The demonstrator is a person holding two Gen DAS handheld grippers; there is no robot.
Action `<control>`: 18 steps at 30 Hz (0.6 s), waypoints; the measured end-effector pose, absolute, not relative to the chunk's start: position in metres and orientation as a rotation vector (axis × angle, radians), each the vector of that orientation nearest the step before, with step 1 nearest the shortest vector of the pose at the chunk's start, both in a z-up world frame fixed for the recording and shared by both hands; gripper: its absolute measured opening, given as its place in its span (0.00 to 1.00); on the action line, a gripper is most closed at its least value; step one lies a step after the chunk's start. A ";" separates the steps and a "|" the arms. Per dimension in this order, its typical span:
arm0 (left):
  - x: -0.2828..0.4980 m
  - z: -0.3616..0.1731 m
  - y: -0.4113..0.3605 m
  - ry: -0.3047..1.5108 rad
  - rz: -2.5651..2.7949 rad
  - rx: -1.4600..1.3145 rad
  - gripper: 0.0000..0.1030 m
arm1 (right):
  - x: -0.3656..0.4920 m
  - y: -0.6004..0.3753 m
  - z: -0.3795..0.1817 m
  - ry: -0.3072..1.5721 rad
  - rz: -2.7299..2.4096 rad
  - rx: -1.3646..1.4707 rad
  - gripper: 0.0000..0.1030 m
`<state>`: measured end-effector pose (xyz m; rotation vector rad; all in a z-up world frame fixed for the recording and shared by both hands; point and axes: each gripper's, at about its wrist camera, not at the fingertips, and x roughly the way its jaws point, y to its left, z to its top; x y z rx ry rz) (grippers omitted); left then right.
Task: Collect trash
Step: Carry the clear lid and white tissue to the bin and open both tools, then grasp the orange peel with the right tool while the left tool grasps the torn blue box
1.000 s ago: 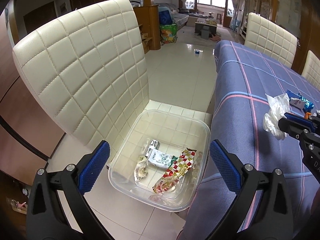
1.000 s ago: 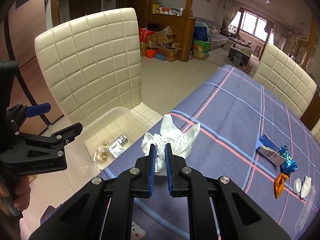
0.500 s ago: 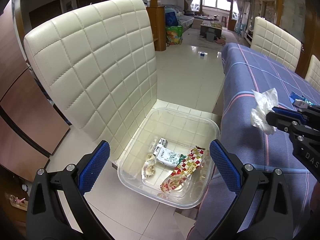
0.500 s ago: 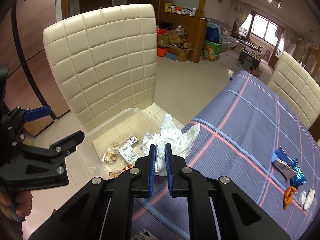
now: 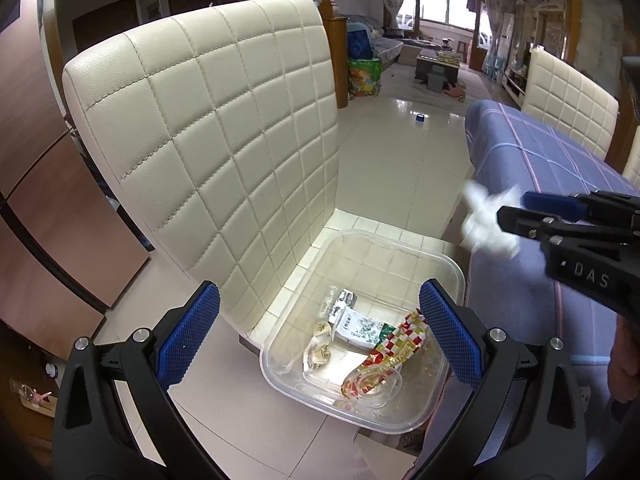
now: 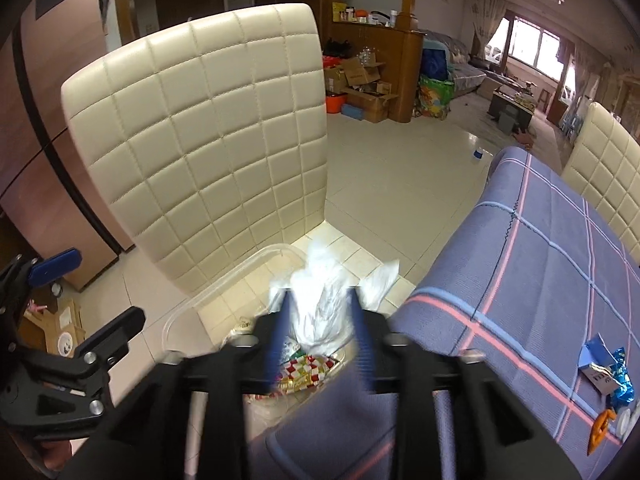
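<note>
Right wrist: chair [image 6: 208, 136] behind bin [image 6: 208, 300].

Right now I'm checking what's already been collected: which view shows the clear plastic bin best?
The left wrist view: the clear plastic bin sits whole on the chair seat, wrappers visible inside. The right wrist view shows only its rim; the right gripper and white tissue block the rest.

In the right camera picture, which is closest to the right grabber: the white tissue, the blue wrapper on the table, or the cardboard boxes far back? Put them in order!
From the right gripper:
1. White tissue, right between its jaws, over the clear bin.
2. Blue wrapper, off to the right on the purple tablecloth.
3. Cardboard boxes, far back on the floor past the cream chair.
</note>
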<state>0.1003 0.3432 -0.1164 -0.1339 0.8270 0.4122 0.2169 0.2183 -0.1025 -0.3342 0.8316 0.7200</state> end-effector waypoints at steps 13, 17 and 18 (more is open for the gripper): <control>0.110 -0.122 0.334 0.847 0.386 -0.126 0.96 | 0.219 0.211 -0.102 0.773 0.670 -0.362 0.67; 0.111 -0.116 0.321 0.838 0.368 -0.103 0.96 | 0.217 0.199 -0.099 0.778 0.654 -0.352 0.67; 0.111 -0.114 0.319 0.835 0.366 -0.098 0.96 | 0.216 0.195 -0.097 0.777 0.649 -0.347 0.67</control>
